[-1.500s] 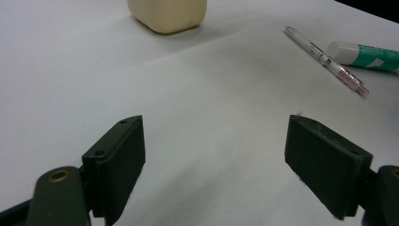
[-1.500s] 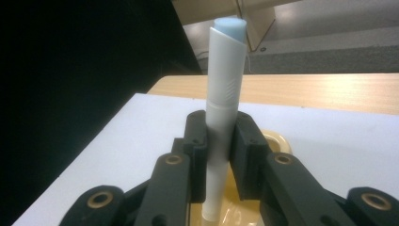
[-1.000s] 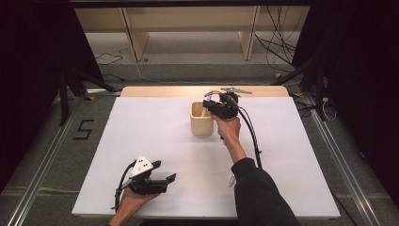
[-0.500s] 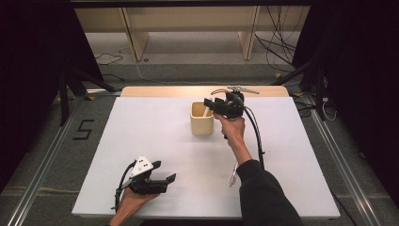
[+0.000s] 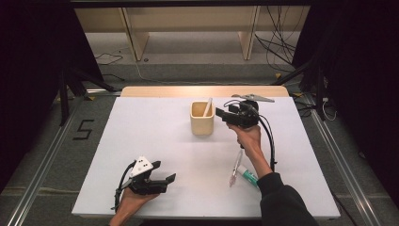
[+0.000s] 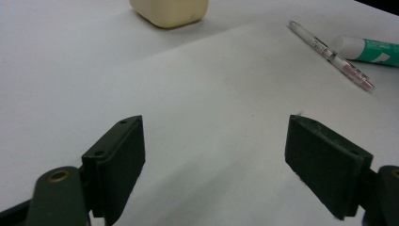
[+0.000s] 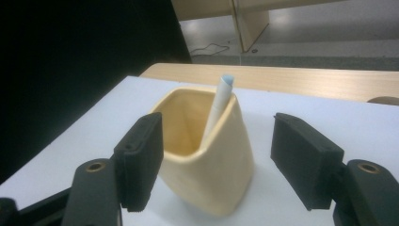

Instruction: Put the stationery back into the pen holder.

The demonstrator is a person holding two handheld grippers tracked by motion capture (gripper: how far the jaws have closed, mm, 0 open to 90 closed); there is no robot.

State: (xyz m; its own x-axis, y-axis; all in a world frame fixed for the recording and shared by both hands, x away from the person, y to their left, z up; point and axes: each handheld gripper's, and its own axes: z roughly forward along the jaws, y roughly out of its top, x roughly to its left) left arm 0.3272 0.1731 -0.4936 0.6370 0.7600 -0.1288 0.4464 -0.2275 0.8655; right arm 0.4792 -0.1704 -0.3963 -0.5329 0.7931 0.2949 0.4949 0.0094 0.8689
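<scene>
One white stick point(image 5: 207, 106) now stands in the cup point(image 5: 202, 123); right gripper point(image 5: 221, 113), jaws just opened and empty, has backed off. Left gripper point(image 5: 165, 172) rests open, empty. Pen point(image 5: 235, 166) is next.

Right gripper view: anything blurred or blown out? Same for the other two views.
Right gripper view: cup and white stick sharp enough, jaws slightly soft, left background black, glare on the far floor. Left gripper view: jaws sharp, pen and green-and-white tube a bit soft, table evenly lit. High view: table bright, surroundings dark, no motion blur.
</scene>
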